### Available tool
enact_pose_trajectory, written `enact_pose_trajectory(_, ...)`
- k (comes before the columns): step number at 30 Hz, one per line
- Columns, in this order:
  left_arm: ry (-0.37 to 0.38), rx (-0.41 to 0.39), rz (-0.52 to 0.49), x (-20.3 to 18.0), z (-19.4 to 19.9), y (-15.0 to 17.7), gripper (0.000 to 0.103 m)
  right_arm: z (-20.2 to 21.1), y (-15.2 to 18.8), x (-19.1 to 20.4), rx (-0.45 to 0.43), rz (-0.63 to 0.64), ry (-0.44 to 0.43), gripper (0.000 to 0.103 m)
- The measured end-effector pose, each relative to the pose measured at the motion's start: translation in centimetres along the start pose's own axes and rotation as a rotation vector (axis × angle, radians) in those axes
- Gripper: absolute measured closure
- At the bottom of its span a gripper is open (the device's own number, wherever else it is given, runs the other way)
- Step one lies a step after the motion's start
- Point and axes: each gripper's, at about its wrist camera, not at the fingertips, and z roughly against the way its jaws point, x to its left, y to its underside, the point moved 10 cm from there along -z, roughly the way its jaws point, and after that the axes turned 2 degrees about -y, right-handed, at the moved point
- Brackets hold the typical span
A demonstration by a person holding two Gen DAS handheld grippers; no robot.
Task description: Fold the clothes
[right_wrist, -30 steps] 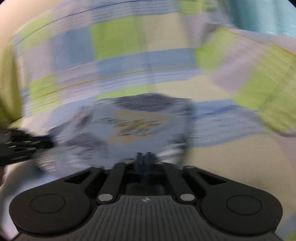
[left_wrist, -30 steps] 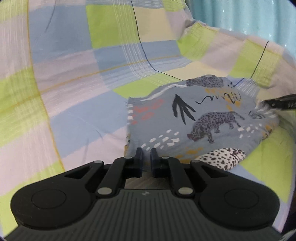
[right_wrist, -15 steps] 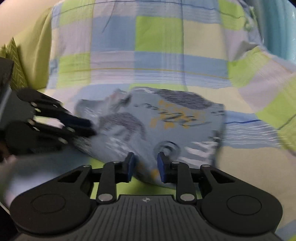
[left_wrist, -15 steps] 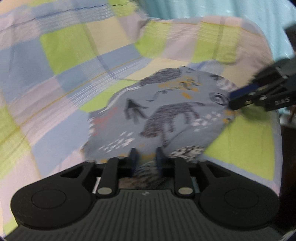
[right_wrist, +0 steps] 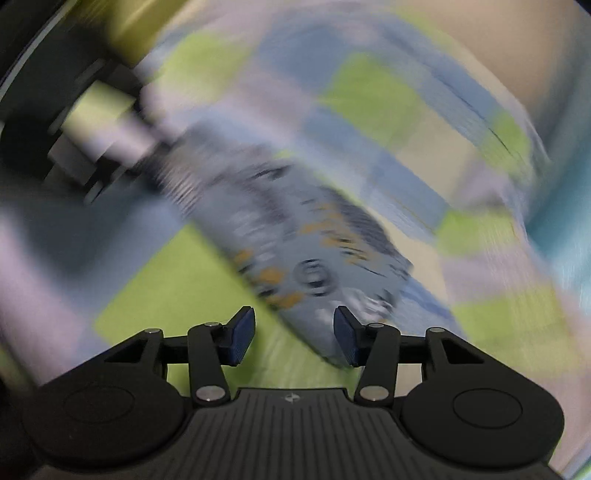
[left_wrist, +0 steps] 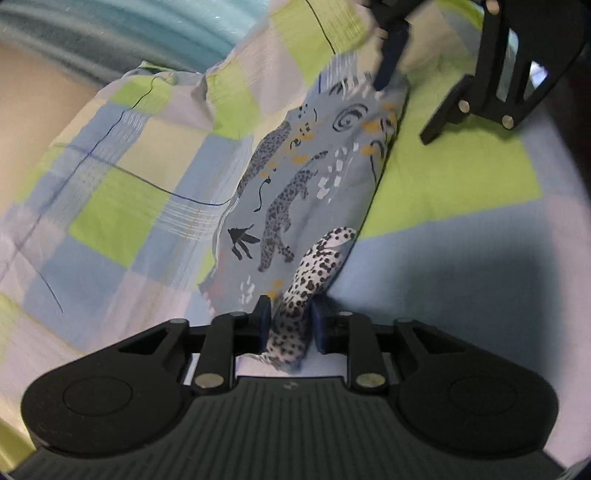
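Observation:
A grey-blue garment (left_wrist: 295, 177) printed with leopards lies as a long folded strip on the checked bedsheet (left_wrist: 110, 206). My left gripper (left_wrist: 291, 323) is shut on its near end, where the spotted white part is bunched between the pads. At the strip's far end my right gripper (left_wrist: 402, 110) hangs open, one blue pad just over the corner. The right wrist view is heavily blurred. There my right gripper (right_wrist: 293, 332) stands wide open and the garment (right_wrist: 295, 240) has its corner resting against the inside of the right finger.
The green, blue and lilac checked sheet (right_wrist: 184, 295) covers the whole bed and rumples up at the back. A teal curtain (left_wrist: 110, 33) and a beige wall (left_wrist: 33, 92) stand behind it. The bed's edge falls away at the right.
Both grippers have swung round to opposite ends of the garment, which now lies narrower. The right one went from shut to wide open. The left now pinches a thicker bunch.

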Motion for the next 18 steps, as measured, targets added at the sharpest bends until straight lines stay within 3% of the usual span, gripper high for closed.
enact_pose_trajectory(2, -0.001, 0.003, -0.006, 0.0, -0.1, 0.1, 0.091, -0.8, -1.0, 0.9, -0.017, 0.092, 0.022, 0.054)
enact_pose_trajectory(5, -0.002, 0.007, -0.015, 0.1, -0.4, 0.3, 0.094, -2.2, -1.7, 0.9, -0.011, 0.161, 0.047, 0.059)
enact_pose_trajectory(7, -0.003, 0.01, -0.021, 0.2, -0.5, 0.5, 0.095, -2.8, -1.0, -0.2, 0.021, 0.161, 0.063, 0.086)
enact_pose_trajectory(8, -0.004, 0.012, -0.024, 0.2, -0.6, 0.6, 0.095, -2.9, -0.1, -1.1, 0.054, 0.157, 0.085, 0.088)
enact_pose_trajectory(18, 0.007, 0.027, -0.042, 0.3, -0.4, 1.4, 0.096, -1.4, 3.1, -2.7, 0.115, 0.114, 0.143, 0.094)
